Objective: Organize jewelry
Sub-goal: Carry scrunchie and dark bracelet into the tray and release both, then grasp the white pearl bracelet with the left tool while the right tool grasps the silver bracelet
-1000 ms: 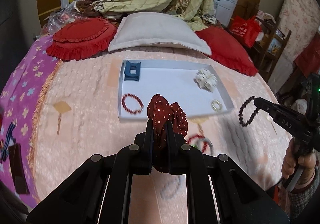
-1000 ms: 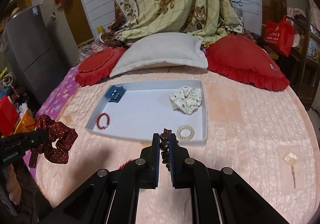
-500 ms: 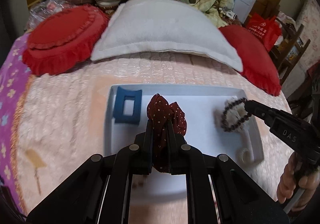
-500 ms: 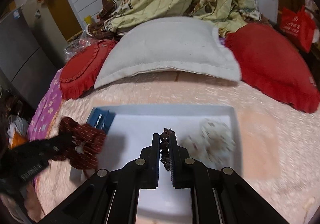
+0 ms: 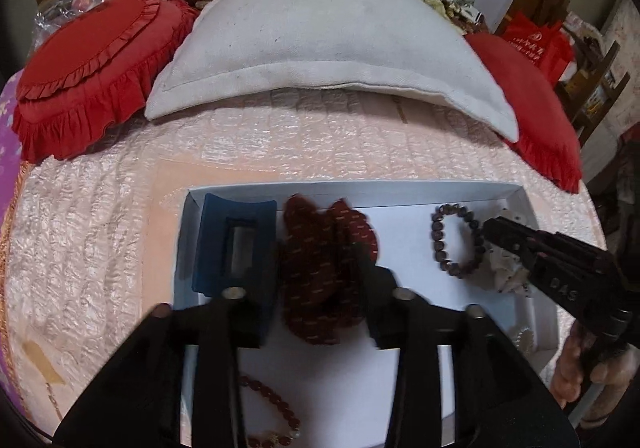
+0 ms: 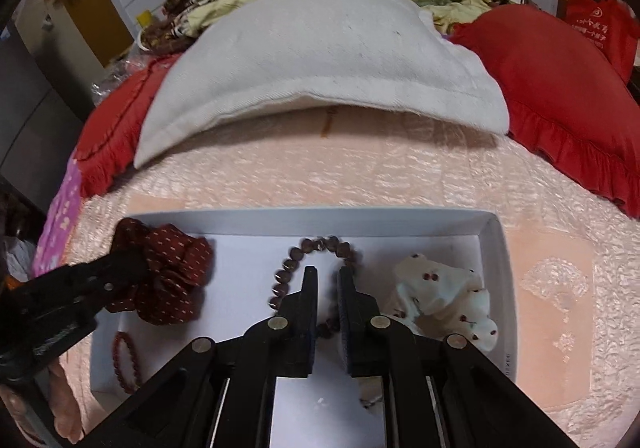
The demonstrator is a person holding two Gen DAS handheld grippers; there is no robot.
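Observation:
A white tray (image 5: 352,188) lies on the pink bedspread. My left gripper (image 5: 320,280) hangs low over it, jaws opening, and the dark red dotted scrunchie (image 5: 324,272) rests loose between its fingers next to a blue hair clip (image 5: 234,244). My right gripper (image 6: 328,280) is also opening. The dark bead bracelet (image 6: 316,246) lies on the tray (image 6: 304,218) looped around its tips, one strand in the gap, and the pads are not pressing it. A white cherry-print scrunchie (image 6: 440,296) sits just right of it. A red bead bracelet (image 6: 126,360) lies near the tray's front left.
A white pillow (image 5: 320,48) and two red frilled cushions (image 5: 88,76) lie behind the tray, with a floral blanket heaped beyond. A small pale ring (image 5: 524,340) sits in the tray's right corner. A person's hand (image 5: 576,368) holds the right gripper's handle.
Both grippers came forward and down over the tray. Their jaws, shut on the scrunchie and the bead bracelet before, have parted, and both items now rest in the tray.

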